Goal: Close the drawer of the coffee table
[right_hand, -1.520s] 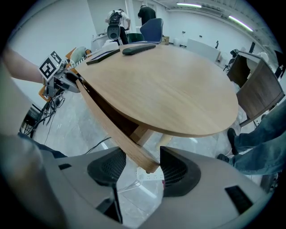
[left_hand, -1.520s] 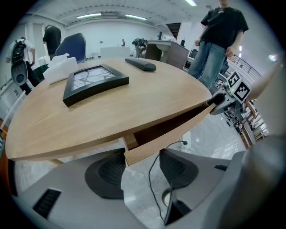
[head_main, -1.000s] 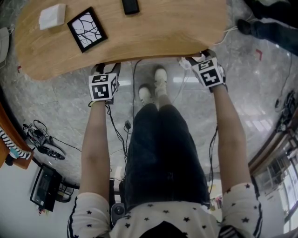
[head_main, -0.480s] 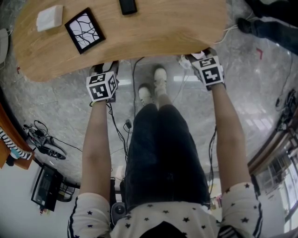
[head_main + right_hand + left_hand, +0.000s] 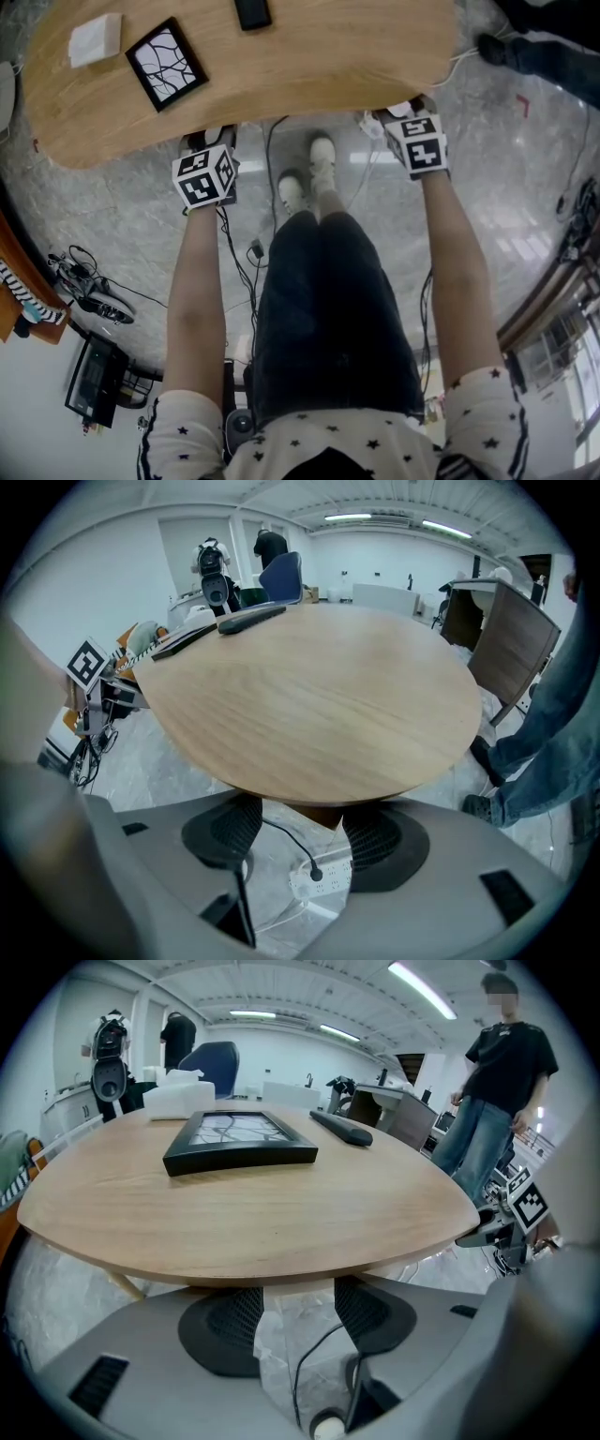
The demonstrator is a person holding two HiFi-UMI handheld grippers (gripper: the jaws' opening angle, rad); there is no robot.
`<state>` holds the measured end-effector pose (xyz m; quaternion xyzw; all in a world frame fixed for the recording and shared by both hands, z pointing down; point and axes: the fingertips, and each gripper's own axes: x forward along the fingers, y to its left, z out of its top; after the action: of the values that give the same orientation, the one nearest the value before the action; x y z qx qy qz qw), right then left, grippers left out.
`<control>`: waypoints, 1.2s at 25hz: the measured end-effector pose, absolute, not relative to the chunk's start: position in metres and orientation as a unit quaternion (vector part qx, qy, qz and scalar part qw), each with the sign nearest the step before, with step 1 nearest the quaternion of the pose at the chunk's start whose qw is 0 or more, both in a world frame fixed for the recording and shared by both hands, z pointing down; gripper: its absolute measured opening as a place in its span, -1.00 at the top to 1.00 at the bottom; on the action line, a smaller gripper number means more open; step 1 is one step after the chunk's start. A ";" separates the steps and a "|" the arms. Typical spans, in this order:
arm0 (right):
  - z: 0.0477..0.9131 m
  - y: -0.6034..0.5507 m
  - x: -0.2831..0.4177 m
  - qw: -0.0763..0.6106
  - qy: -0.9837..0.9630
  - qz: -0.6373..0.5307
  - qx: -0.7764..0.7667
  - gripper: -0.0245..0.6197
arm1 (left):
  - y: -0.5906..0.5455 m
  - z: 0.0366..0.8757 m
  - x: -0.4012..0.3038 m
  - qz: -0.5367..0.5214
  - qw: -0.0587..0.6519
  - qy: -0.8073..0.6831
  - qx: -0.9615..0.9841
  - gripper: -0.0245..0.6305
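Note:
The oval wooden coffee table [image 5: 309, 66] fills the top of the head view. My left gripper [image 5: 208, 141] sits at its near rim on the left, and my right gripper [image 5: 398, 114] at the near rim on the right. In the left gripper view the left gripper [image 5: 298, 1312] is open, with only floor and a cable between its pads, and the table rim [image 5: 281, 1274] lies just above the tips. The right gripper [image 5: 302, 832] is open too, close under the rim [image 5: 319, 794]. No drawer front shows plainly; a brown piece [image 5: 319, 813] hangs under the top.
A black picture frame [image 5: 166, 63], a white tissue box [image 5: 94, 37] and a black remote [image 5: 251, 13] lie on the table. A power strip [image 5: 319, 878] and cables lie on the marble floor below. A person [image 5: 497, 1082] stands beyond the table. My feet [image 5: 309, 173] are between the grippers.
Both grippers have rolled a little at the table's near rim; their marker cubes show slightly different faces. Neither has travelled far, and both stay open.

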<state>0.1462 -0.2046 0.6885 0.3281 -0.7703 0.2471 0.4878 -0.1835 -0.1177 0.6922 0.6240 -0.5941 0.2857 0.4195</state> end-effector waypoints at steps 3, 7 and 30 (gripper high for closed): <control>0.689 -0.209 0.147 0.475 -0.771 0.247 0.345 0.11 | -0.121 0.692 -0.184 0.271 0.420 -0.605 0.620 0.18; 0.691 -0.211 0.148 0.471 -0.771 0.243 0.353 0.11 | -0.124 0.692 -0.185 0.263 0.415 -0.610 0.621 0.18; 0.634 -0.180 0.161 0.408 -0.716 0.306 0.476 0.49 | -0.090 0.651 -0.174 0.244 0.440 -0.621 0.601 0.56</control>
<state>0.1611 -0.1796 0.6345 0.4763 -0.7164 0.3056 0.4080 -0.1744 -0.0903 0.6508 0.6009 -0.6212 0.2438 0.4399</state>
